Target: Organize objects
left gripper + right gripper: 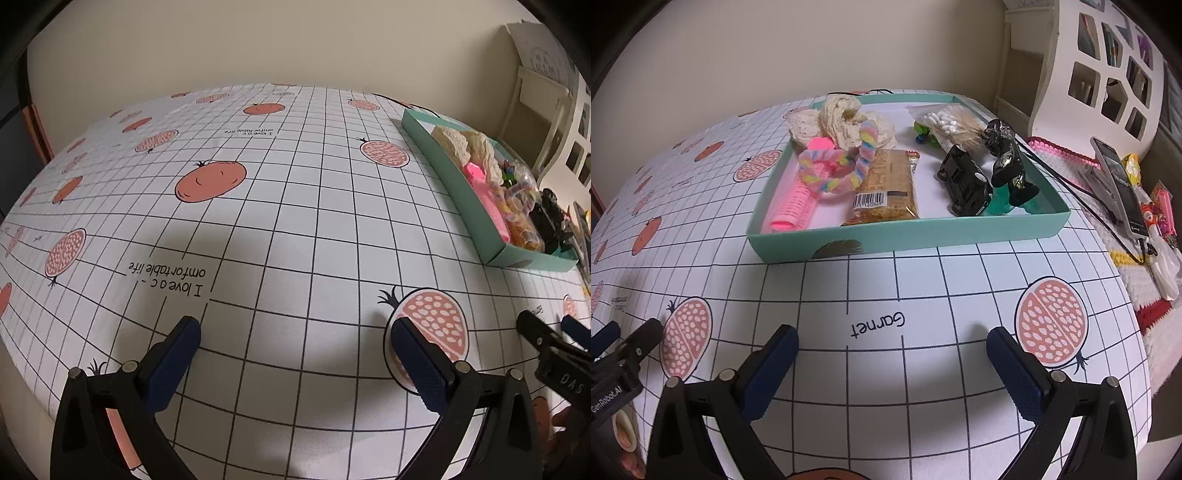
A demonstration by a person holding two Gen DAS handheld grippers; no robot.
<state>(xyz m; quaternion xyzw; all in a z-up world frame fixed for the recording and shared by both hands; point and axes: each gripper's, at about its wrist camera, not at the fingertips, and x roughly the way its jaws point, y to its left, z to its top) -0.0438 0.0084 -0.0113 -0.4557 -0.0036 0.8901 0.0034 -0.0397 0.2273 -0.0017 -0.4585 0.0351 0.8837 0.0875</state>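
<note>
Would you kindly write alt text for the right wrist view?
A teal tray on a grid-patterned tablecloth holds a pink hair roller, pastel scrunchie, snack packet and black toy car. The open right gripper hovers empty before it.

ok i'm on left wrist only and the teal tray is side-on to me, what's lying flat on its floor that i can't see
Observer: A wrapped snack bar lies flat in the middle of the teal tray, barcode end toward the front wall.
Operator: anything beside it
Observer: A black toy car sits to its right, not touching it.
Operator: and is the right one holding anything
Observer: No. The right hand-held gripper is open and empty, over the tablecloth in front of the tray.
</note>
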